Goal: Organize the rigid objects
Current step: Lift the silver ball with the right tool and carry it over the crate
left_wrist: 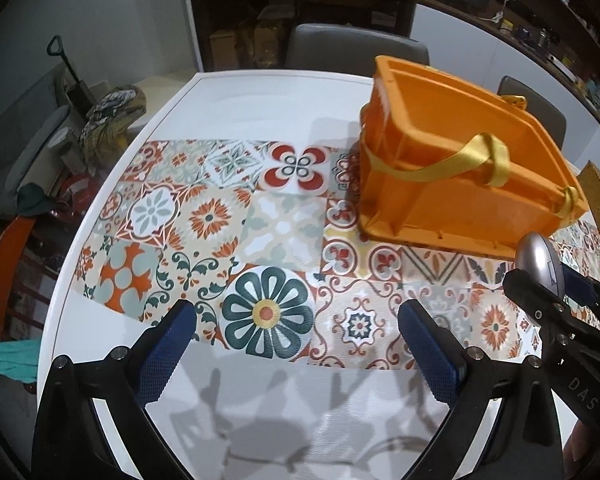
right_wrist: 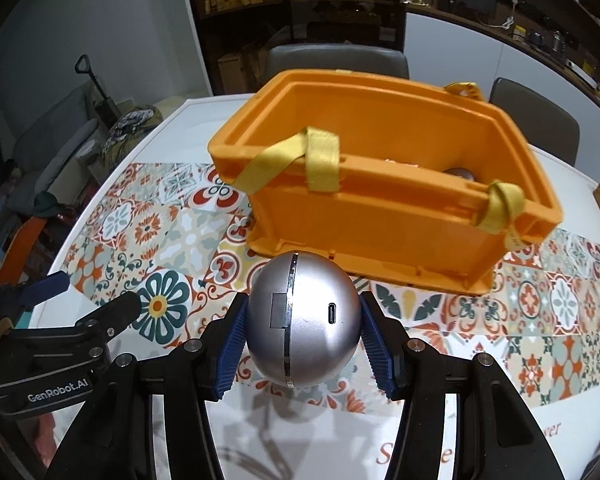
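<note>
Right gripper (right_wrist: 302, 344): its blue ribbed fingers (right_wrist: 232, 350) are closed against both flanks of the silver metallic egg-shaped device (right_wrist: 303, 318), pressing at its widest part, likely because the smooth curved shell would slip out of a higher or lower hold.

Silver device: lifted clear of the tabletop (right_wrist: 480, 432), seam and small charging slot facing the camera, just in front of the bin's near wall. In the left wrist view it shows at the right edge (left_wrist: 534, 258).

Orange rigid plastic storage bin (right_wrist: 380, 208): stands on the patterned tile-print mat (left_wrist: 236, 216), open side up, so things can be lowered in from above. It looks slightly blurred in both views.

Yellow fabric strap (right_wrist: 320, 160): draped over the near rim and knotted at the right corner; it could snag anything passing low over that edge.

Bin contents: a second rounded silvery object (right_wrist: 462, 174) shows just above the near wall, suggesting the bin is the collecting place.

Left gripper (left_wrist: 296, 344): fingers (left_wrist: 168, 344) spread wide apart, holding nothing, hovering over the mat left of the bin, probably free to steady it.

Step in hand: judged as carrying the device up and over the near wall.
</note>
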A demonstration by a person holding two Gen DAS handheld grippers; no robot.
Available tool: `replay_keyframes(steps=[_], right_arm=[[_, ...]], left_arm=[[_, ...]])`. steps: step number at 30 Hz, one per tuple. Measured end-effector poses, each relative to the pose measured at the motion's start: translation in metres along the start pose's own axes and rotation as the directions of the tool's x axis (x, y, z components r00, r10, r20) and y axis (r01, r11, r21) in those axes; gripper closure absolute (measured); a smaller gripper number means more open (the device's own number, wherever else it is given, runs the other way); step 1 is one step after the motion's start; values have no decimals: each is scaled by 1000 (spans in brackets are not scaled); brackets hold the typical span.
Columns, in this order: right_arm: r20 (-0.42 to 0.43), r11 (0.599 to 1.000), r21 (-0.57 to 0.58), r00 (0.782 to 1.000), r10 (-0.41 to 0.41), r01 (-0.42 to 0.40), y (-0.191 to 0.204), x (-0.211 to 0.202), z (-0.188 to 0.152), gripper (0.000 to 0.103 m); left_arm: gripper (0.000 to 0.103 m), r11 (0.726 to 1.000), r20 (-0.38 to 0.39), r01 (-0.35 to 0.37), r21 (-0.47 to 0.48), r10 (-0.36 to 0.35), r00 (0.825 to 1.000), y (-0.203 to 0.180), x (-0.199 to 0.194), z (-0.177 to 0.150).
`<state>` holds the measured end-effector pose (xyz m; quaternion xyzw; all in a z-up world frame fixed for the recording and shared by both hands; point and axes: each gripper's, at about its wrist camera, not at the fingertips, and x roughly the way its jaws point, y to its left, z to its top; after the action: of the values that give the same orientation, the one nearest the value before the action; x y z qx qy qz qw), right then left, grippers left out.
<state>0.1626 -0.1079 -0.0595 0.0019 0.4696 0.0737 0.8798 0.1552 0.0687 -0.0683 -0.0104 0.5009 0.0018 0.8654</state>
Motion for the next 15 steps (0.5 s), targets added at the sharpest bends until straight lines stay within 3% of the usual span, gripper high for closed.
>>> replay_keyframes(steps=[15], right_arm=[[40, 999, 50, 999, -21, 19, -23, -37, 11, 49]], left_arm=[[0, 999, 61, 28, 42, -31, 998, -24, -30, 19]])
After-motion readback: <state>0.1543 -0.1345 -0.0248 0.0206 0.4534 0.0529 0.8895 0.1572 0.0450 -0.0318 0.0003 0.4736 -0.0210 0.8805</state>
